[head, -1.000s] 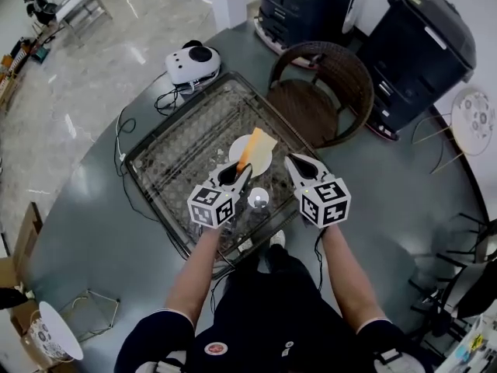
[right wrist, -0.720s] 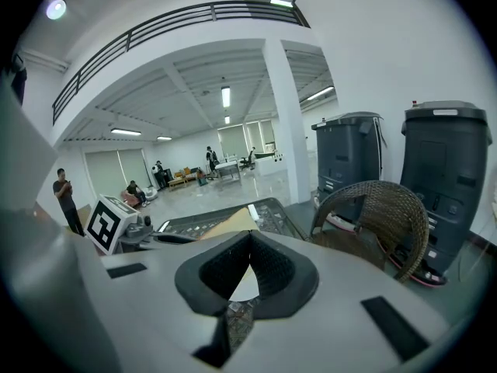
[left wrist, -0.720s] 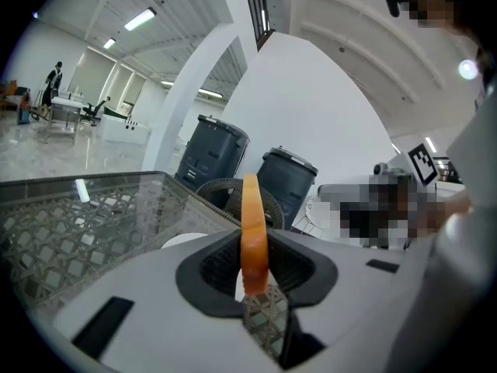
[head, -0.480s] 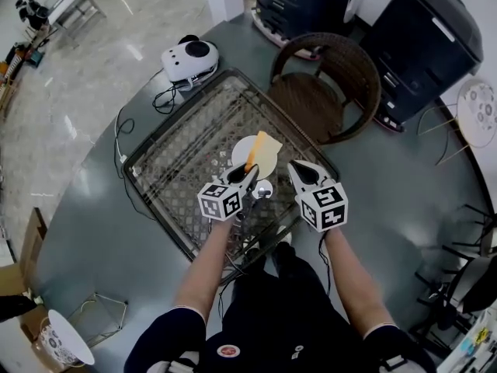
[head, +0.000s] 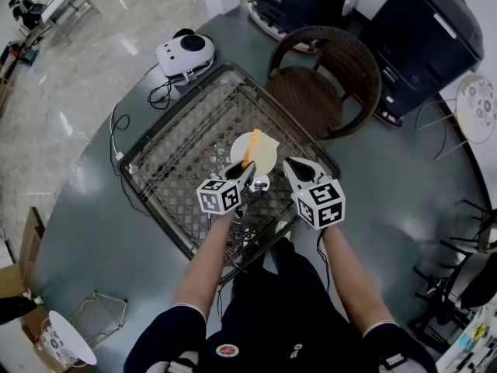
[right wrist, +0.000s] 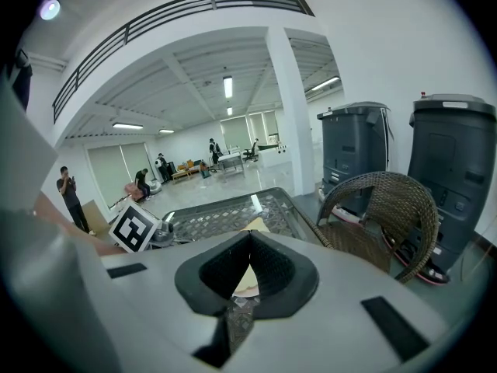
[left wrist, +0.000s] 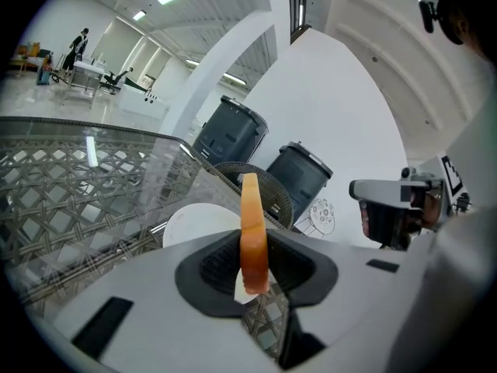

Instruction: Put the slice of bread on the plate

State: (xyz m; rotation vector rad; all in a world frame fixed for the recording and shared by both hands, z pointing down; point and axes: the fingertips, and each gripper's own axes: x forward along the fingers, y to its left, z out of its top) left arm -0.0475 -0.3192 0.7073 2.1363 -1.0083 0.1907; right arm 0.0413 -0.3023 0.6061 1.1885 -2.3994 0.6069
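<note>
My left gripper [head: 246, 169] is shut on the slice of bread [head: 262, 143], which stands on edge over the white plate [head: 242, 148] on the glass-topped wicker table [head: 171, 162]. In the left gripper view the bread [left wrist: 251, 208] shows edge-on, its orange crust pinched between the black pads, with the plate [left wrist: 194, 222] just beyond and below. My right gripper [head: 290, 165] hangs beside the plate's right side, shut and empty. In the right gripper view its pads [right wrist: 268, 270] meet at the tips, and the bread [right wrist: 256, 225] shows past them.
A small shiny round object [head: 260, 183] sits on the table just in front of the plate. A wicker chair [head: 326, 84] stands behind the table, with dark bins [head: 427, 45] past it. A white device [head: 185, 51] with cables lies on the floor at the table's far left corner.
Both grippers have come down toward the table, the left one more. The bread has sunk closer to the plate, and the left gripper has rolled a little.
</note>
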